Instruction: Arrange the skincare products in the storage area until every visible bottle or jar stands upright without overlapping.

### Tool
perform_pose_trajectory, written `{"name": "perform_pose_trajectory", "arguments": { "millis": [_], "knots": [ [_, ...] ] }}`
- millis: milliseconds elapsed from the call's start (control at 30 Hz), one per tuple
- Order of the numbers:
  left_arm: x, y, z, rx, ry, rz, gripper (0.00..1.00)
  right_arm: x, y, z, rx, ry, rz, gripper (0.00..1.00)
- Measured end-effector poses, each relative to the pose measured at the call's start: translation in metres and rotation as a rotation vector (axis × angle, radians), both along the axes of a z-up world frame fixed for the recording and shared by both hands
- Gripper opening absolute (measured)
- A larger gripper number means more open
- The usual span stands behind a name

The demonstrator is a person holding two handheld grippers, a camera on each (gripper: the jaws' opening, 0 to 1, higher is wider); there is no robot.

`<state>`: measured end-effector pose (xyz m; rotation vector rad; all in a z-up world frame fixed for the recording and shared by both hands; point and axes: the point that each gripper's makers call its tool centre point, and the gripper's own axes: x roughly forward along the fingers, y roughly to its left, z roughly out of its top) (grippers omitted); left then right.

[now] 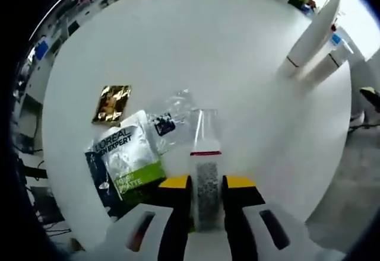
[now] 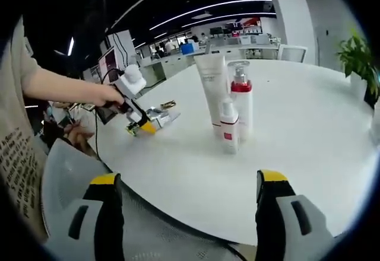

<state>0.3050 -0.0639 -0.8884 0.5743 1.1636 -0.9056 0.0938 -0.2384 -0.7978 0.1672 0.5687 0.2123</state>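
Clamping a clear sachet (image 1: 206, 172), left gripper (image 1: 207, 185) is working beside a green packet (image 1: 132, 157) and gold sachet (image 1: 111, 102). Right gripper (image 2: 190, 184) is hanging released before the table (image 2: 297, 136); tube (image 2: 212, 89), pump bottle (image 2: 241, 98) and small bottle (image 2: 228, 127) are standing upright, clustered.

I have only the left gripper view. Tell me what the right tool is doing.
Observer: The right tool is open. Its jaws are wide apart with nothing between them, at the near edge of the table.
Operator: My left tool grips the clear sachet. Report on the bottles across the table; they look slanted here.
Observer: In the right gripper view, three products stand upright: a white tube, a pump bottle with a red collar, and a small bottle in front of them. They stand close together; I cannot tell whether they touch.
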Motion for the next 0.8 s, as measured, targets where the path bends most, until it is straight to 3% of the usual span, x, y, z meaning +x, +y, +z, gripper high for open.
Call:
{"name": "perform_pose_trajectory", "arguments": {
  "millis": [233, 467, 600, 700, 800],
  "knots": [
    [-0.008, -0.011, 0.019, -0.141, 0.034, 0.063, 0.16, 0.000, 0.001, 0.001, -0.001, -0.004, 0.008, 0.93],
    [-0.030, -0.024, 0.047, -0.346, 0.139, 0.168, 0.16, 0.000, 0.002, 0.001, 0.007, -0.007, 0.012, 0.94],
    [-0.039, -0.027, 0.057, -0.405, 0.162, 0.178, 0.16, -0.001, 0.006, 0.001, 0.016, -0.006, 0.026, 0.93],
    [-0.050, -0.034, 0.071, -0.488, 0.198, 0.198, 0.16, -0.002, 0.009, 0.000, 0.038, -0.001, 0.039, 0.92],
    [-0.057, -0.033, 0.075, -0.498, 0.201, 0.191, 0.16, -0.002, 0.012, 0.001, 0.064, -0.006, 0.043, 0.92]
  ]
}}
